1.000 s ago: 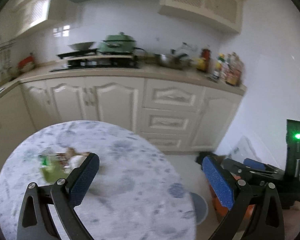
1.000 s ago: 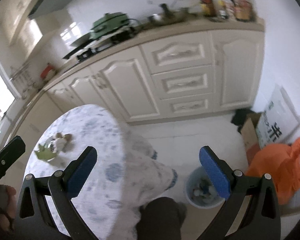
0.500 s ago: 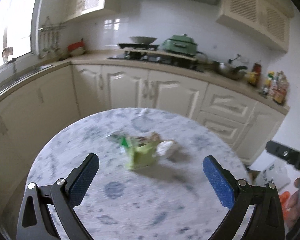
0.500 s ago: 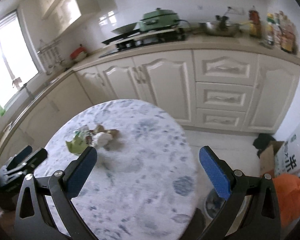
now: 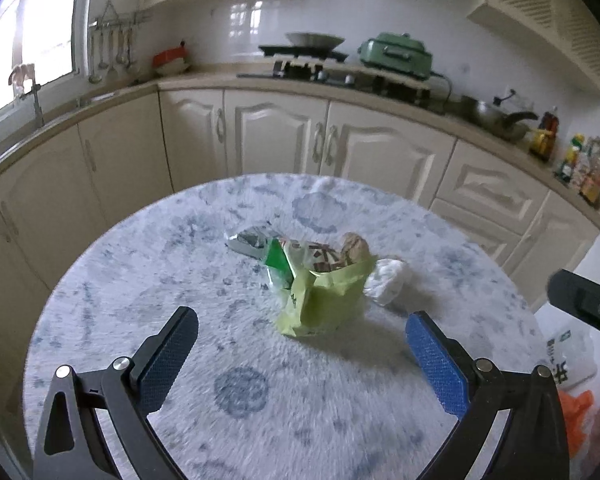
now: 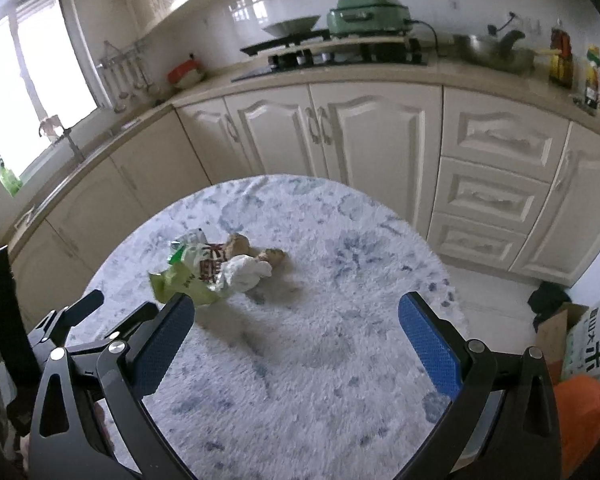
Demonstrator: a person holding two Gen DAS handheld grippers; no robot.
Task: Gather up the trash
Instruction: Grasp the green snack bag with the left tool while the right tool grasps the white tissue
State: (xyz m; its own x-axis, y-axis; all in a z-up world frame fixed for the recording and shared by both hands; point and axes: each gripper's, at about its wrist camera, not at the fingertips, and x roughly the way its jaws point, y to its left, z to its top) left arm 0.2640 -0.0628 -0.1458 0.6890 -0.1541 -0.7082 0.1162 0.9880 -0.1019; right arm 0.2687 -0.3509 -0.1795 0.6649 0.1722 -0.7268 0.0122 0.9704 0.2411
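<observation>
A small heap of trash lies mid-table on the round marbled table (image 5: pixel 259 392) (image 6: pixel 340 360). It holds a crumpled lime-green bag (image 5: pixel 324 300) (image 6: pixel 179 284), a green and silver wrapper (image 5: pixel 255 242), a white paper wad (image 5: pixel 388 282) (image 6: pixel 245 272) and brown scraps (image 6: pixel 273 256). My left gripper (image 5: pixel 300 344) hovers open just short of the lime bag, nothing between its blue pads. My right gripper (image 6: pixel 295 332) is open too, above the table to the right of the heap. The left gripper's body (image 6: pixel 63 320) shows at the right view's lower left.
Cream kitchen cabinets (image 6: pixel 372 148) run behind the table, with a stove and green cooker (image 5: pixel 396 54) on the counter. On the floor at right sit an orange bag (image 6: pixel 588 404), a cardboard box (image 6: pixel 556 332) and a printed white sack (image 5: pixel 568 356).
Both views have swung from the floor and bin up over the table. The trash heap now sits centred and closer in front of the left gripper. Both grippers stayed open.
</observation>
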